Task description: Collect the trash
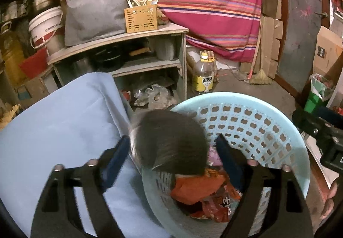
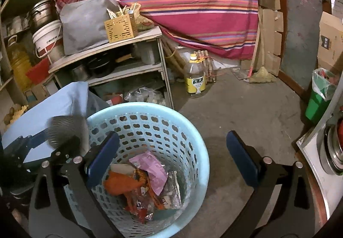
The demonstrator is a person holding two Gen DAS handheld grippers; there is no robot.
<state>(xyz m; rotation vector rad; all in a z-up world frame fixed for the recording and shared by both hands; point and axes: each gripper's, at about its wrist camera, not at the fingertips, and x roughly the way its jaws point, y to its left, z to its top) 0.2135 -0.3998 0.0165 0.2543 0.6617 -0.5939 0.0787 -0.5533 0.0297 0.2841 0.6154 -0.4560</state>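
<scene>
Over the blue basket (image 2: pixel 199 147), I held both tongs released: left gripper (image 1: pixel 171 152) straddling a dark blurred piece, apparently dropping; right gripper (image 2: pixel 171 152) empty. Next, I judged, came fetching more trash.

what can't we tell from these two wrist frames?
- Dark blurred thing between the left gripper fingers: motion blur hides what it is, both views.
- Basket bottom: wrappers cover it.
- Lower shelf: dim, contents unclear.
- Green bin: cut by right edge.
</scene>
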